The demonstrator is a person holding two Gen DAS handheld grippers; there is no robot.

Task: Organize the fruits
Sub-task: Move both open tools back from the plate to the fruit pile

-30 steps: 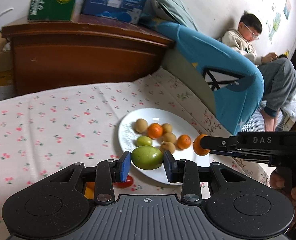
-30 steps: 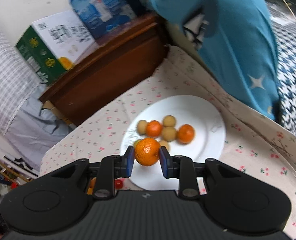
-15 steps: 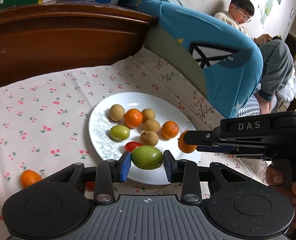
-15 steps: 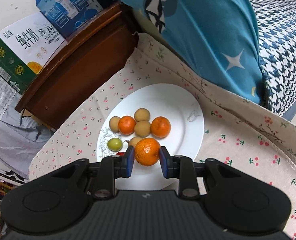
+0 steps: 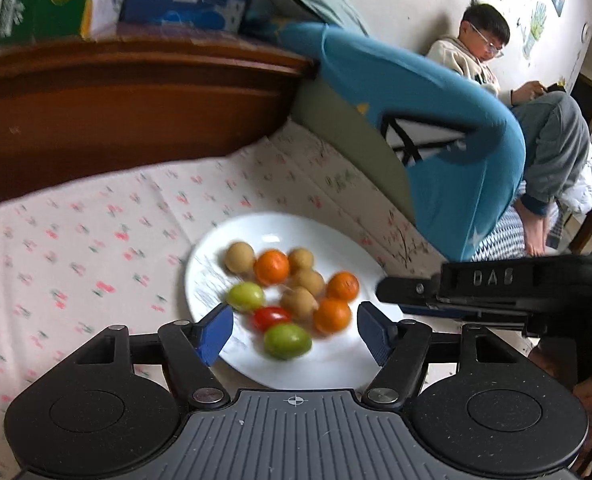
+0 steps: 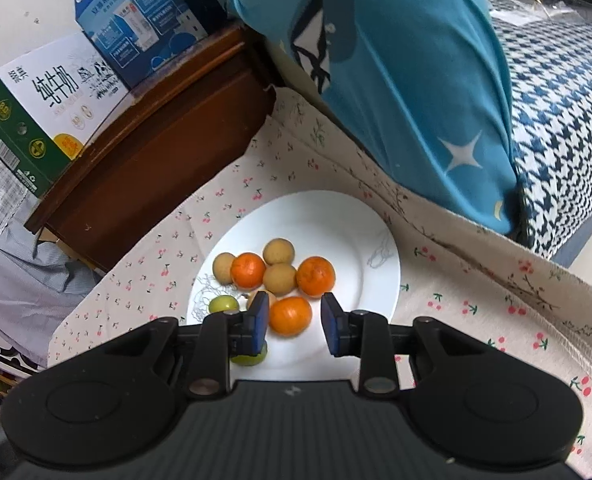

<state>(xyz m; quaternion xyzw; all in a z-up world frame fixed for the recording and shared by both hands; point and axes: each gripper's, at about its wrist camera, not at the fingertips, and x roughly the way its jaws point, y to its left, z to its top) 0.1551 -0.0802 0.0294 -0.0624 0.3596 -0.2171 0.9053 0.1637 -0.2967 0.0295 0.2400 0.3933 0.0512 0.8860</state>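
A white plate (image 5: 327,232) (image 6: 379,256) on the cherry-print cloth holds several fruits: tan longans, oranges, a small green fruit (image 5: 245,296) and a red tomato (image 5: 271,317). My left gripper (image 5: 294,332) is open above the plate's near rim, with a larger green fruit (image 5: 287,341) lying on the plate between its fingers. My right gripper (image 6: 294,322) is open, with an orange (image 6: 290,315) resting on the plate between its pads. The right gripper also shows from the side in the left wrist view (image 5: 391,292).
A brown wooden cabinet (image 5: 128,112) with cartons (image 6: 52,108) on top stands behind the table. A blue-covered chair (image 5: 435,128) is at the right edge. A person (image 5: 483,60) sits beyond it. The table edge drops off at the right (image 6: 535,280).
Both grippers opened. The green fruit left the left gripper and the orange left the right gripper; both now lie on the plate.
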